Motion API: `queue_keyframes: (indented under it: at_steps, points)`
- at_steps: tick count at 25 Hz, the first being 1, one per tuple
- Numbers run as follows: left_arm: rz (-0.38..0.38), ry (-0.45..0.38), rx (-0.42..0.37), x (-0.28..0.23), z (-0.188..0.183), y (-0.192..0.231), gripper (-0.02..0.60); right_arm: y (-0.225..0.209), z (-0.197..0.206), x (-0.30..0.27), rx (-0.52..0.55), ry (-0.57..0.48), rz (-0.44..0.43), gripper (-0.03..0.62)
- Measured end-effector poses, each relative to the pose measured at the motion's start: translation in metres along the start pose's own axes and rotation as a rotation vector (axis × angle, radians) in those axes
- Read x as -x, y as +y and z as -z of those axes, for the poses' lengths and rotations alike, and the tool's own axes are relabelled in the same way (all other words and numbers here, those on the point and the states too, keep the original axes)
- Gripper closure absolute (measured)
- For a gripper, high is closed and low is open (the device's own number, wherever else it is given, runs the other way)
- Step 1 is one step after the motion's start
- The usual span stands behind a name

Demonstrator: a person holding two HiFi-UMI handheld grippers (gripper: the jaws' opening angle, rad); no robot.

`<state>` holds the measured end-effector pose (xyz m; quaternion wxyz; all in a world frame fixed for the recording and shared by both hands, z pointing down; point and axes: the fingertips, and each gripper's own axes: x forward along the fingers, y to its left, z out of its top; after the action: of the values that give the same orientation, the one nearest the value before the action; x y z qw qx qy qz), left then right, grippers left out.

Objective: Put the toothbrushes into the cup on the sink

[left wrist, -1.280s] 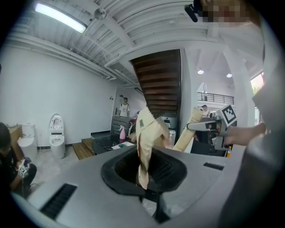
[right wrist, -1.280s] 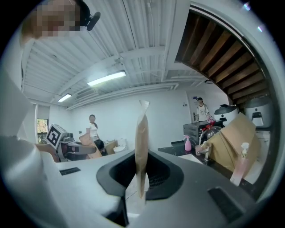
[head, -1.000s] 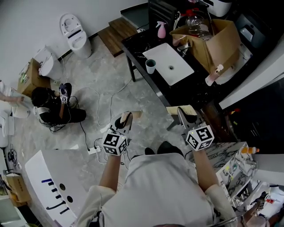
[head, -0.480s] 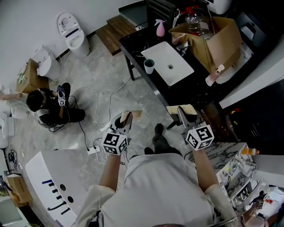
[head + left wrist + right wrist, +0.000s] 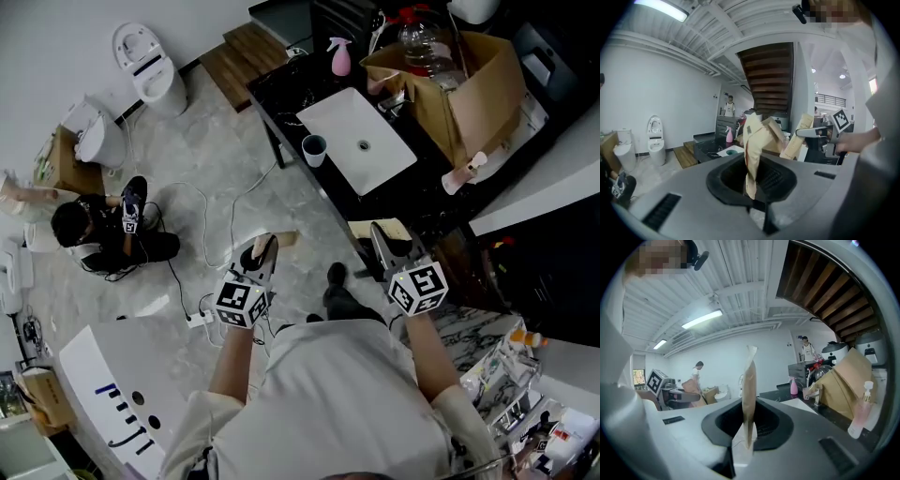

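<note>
Ahead of the left gripper (image 5: 265,247) and the right gripper (image 5: 382,240), well apart from both: a black counter (image 5: 281,89) bearing a white sink (image 5: 337,122). The cup (image 5: 315,149) stands just beside the basin's near corner, roughly between the lines of the two grippers. Farther off, beyond the right gripper: a cardboard box (image 5: 473,89) and a pink spray bottle (image 5: 339,58) on the same counter.

Left gripper: jaws closed on a tan paper packet (image 5: 753,150), crumpled, sticking up and forward out of the grip. Right gripper: jaws likewise pressed onto a flat tan packet (image 5: 749,394), seen edge-on, standing upright. Presumably wrapped toothbrushes, with no brush itself visible through the paper.

Reads as the carry stage: both loads in hand, neither yet near the cup. Cup contents too small to tell from here.

Next calls for closing the gap to the counter, then bringing one gripper over the cup mouth. After that, tipping the packet end-down for a clean entry, and only then parting the jaws. Best done one side at a time: narrow-looking cup mouth, light paper, some risk of catching the rim or toppling the cup.
</note>
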<state>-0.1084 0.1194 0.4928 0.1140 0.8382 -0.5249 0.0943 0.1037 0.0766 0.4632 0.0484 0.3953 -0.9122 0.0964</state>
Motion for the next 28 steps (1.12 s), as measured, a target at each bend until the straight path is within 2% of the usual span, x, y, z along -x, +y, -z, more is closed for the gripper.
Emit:
queue_keyframes:
  at_steps: [15,23,28]
  points:
    - [-0.006,0.064,0.022,-0.116,-0.019,0.057,0.548,-0.088,0.003,-0.105,-0.052,0.075,-0.045,0.533]
    - [-0.026,0.11,0.04,-0.148,-0.019,0.075,0.548,-0.11,0.011,-0.138,-0.081,0.107,-0.071,0.533]
    - [-0.01,0.134,0.035,-0.161,-0.021,0.087,0.548,-0.118,0.011,-0.149,-0.105,0.11,-0.05,0.533]
